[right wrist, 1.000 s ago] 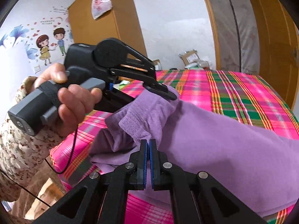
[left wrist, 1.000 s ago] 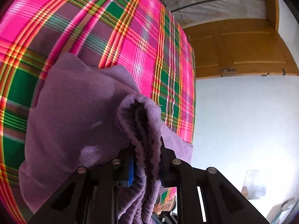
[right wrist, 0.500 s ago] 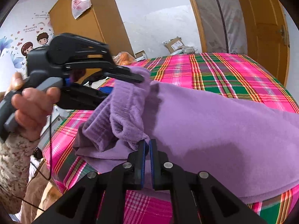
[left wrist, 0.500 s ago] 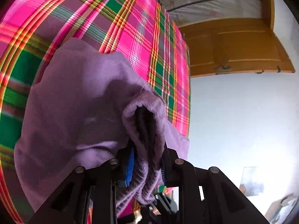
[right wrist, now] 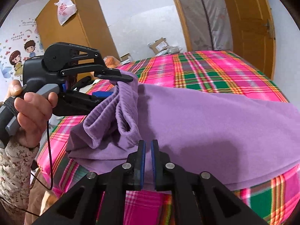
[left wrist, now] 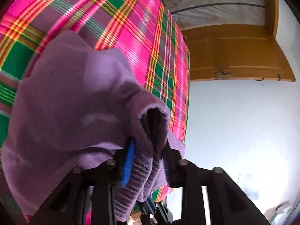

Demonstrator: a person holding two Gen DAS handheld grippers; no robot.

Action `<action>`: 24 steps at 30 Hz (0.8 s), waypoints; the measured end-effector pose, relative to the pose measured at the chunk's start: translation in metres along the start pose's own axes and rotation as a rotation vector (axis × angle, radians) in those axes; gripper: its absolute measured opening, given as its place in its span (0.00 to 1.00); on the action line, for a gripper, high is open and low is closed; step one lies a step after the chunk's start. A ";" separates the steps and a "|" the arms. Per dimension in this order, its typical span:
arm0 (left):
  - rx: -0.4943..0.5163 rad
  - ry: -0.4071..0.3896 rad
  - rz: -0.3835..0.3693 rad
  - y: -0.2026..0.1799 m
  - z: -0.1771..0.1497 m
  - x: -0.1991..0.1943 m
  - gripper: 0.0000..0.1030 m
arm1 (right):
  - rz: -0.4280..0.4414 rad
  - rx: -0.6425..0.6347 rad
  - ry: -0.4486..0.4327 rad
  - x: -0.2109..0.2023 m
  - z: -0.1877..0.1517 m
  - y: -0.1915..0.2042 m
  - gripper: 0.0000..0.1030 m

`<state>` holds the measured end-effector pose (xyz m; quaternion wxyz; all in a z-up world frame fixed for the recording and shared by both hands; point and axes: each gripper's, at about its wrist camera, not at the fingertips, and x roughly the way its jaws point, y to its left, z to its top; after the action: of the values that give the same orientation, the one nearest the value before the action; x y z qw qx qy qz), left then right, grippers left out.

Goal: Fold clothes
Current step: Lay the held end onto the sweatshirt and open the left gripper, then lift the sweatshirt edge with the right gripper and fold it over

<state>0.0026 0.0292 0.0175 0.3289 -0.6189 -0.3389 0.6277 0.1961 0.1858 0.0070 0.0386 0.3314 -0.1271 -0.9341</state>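
Observation:
A purple fleece garment (right wrist: 215, 123) lies spread on the plaid bed (right wrist: 215, 71). My left gripper (left wrist: 148, 159) is shut on its bunched ribbed hem (left wrist: 142, 176), which hangs down between the blue pads. In the right wrist view a hand holds that left gripper (right wrist: 114, 86) just above the garment's left end, with the ribbed hem (right wrist: 112, 116) drooping from it in loops. My right gripper (right wrist: 148, 146) hovers close over the garment's near edge. Its jaws stand a narrow gap apart, and nothing is pinched between them.
The pink and green plaid sheet (left wrist: 116, 16) covers the whole bed. A wooden wardrobe (right wrist: 75, 28) stands at the back left, and a wooden door (right wrist: 249, 28) at the right. Cardboard boxes (right wrist: 161, 45) lie beyond the bed. A thin cable (right wrist: 49, 150) hangs from the hand-held gripper.
My right gripper has let go of the purple cuff and now sits just short of it. The left gripper keeps its hold and has lifted the hem higher over the garment.

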 end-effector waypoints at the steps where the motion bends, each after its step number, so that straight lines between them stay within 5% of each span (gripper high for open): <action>1: 0.006 0.006 -0.005 -0.002 -0.001 0.002 0.37 | -0.007 0.007 -0.003 -0.001 0.000 -0.001 0.06; 8: 0.042 0.056 -0.040 -0.006 -0.013 -0.003 0.38 | -0.014 0.025 -0.047 -0.010 0.004 -0.003 0.07; 12: 0.084 0.048 -0.029 0.000 -0.025 -0.022 0.38 | 0.060 0.057 -0.055 -0.013 0.007 -0.006 0.23; 14: 0.119 -0.003 0.004 0.012 -0.036 -0.046 0.38 | 0.121 0.080 -0.045 -0.009 0.010 -0.008 0.34; 19: 0.079 -0.205 0.074 0.055 -0.058 -0.104 0.38 | 0.253 0.149 0.002 0.011 0.018 -0.009 0.43; 24: 0.021 -0.279 0.094 0.083 -0.075 -0.118 0.38 | 0.258 0.132 0.084 0.038 0.021 -0.001 0.43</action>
<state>0.0800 -0.1140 0.0132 0.2552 -0.5375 -0.3453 0.7258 0.1533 0.1853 -0.0012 0.1415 0.3531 -0.2282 -0.8962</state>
